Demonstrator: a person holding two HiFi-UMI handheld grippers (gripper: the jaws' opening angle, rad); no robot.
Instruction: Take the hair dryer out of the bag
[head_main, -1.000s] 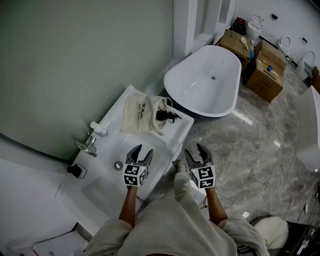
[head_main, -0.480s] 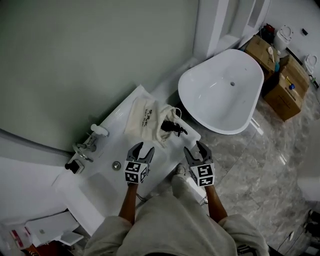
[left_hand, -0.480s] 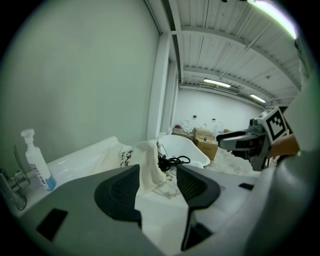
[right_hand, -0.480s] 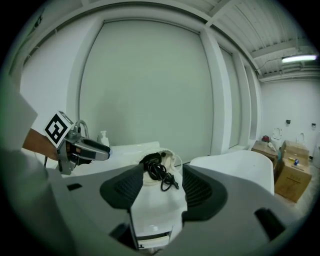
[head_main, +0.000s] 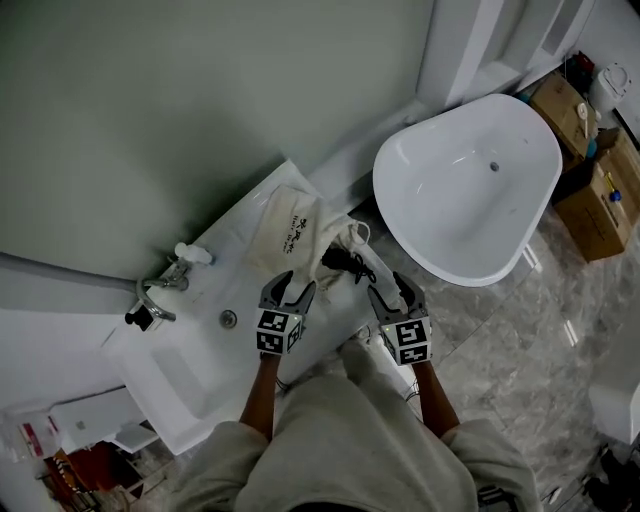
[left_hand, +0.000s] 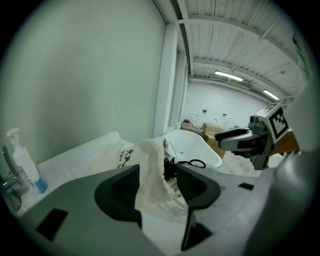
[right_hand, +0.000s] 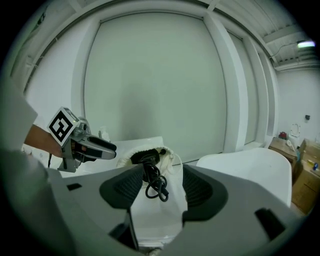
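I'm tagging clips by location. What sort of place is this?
Likely a bathroom showroom or storeroom: a freestanding bathtub, a washbasin with a tap, and cardboard boxes stacked on the marble floor.

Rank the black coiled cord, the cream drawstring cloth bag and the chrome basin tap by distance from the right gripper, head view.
1. Black coiled cord, just ahead of the right gripper.
2. Cream drawstring cloth bag, beyond the cord.
3. Chrome basin tap, far left.
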